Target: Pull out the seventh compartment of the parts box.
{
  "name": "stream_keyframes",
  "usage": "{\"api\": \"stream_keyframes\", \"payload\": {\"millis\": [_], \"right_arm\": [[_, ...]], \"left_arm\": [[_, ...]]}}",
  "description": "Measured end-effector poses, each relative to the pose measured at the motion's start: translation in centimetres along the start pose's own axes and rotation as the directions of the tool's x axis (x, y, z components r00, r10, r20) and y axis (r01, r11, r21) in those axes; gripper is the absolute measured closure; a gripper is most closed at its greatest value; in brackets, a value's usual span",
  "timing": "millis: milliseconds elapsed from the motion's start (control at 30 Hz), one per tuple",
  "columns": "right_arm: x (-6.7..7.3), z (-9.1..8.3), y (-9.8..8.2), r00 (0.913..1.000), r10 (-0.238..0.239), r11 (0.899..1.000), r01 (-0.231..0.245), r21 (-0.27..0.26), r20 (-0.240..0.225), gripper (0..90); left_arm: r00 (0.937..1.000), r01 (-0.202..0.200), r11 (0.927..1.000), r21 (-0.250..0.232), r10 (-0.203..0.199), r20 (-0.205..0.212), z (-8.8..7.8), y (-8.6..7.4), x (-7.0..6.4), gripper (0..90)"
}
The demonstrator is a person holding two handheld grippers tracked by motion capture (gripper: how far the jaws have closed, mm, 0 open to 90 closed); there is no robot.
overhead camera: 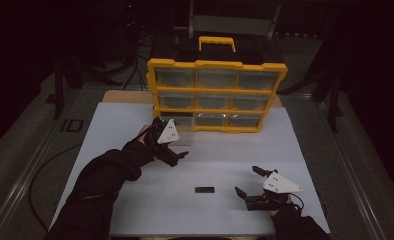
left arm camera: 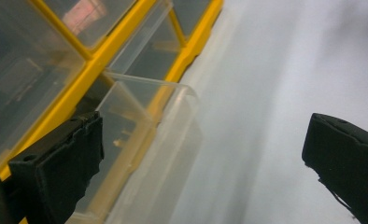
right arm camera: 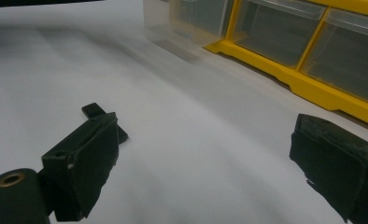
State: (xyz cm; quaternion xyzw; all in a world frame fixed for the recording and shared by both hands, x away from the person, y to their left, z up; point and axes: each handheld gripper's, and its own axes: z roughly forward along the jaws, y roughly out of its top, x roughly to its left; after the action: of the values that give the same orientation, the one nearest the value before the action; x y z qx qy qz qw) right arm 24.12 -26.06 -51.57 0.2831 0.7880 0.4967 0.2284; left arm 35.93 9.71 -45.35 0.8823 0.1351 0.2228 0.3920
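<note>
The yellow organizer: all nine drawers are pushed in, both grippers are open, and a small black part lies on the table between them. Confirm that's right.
Not quite. One clear drawer, bottom left of the yellow organizer, is pulled out, as the left gripper view shows. The rest holds: the left gripper and right gripper are open, and the small black part lies on the table between them.

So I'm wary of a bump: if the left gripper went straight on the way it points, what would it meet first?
Probably the pulled-out clear drawer of the yellow organiser; the open left gripper points at its corner, though depth is unclear.
</note>
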Motion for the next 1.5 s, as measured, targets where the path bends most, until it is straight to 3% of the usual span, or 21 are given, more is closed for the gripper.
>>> {"api": "stream_keyframes", "payload": {"millis": [233,967,1333,1500], "right_arm": [[-0.1,0.0,0.0,1.0000,-0.006,1.000,0.006,-0.001,0.002,8.1],[0.0,0.0,0.0,1.0000,-0.005,1.000,0.005,0.001,0.002,8.1],[0.0,0.0,0.0,1.0000,-0.005,1.000,0.005,0.002,0.000,8.1],[0.0,0.0,0.0,1.0000,-0.006,1.000,0.006,0.003,0.000,8.1]], "left_arm": [[1.0000,0.000,0.9996,-0.028,0.000,0.003,-1.1,-0.4,-0.6,0.0],[0.9999,-0.002,0.9999,0.011,0.002,0.017,-2.4,-3.4,-2.9,0.0],[0.9997,0.021,0.9996,0.021,-0.021,0.009,-2.9,-5.3,-3.8,0.0],[0.9989,0.039,0.9989,0.025,-0.040,0.024,-3.1,-6.2,-4.1,0.0]]}}
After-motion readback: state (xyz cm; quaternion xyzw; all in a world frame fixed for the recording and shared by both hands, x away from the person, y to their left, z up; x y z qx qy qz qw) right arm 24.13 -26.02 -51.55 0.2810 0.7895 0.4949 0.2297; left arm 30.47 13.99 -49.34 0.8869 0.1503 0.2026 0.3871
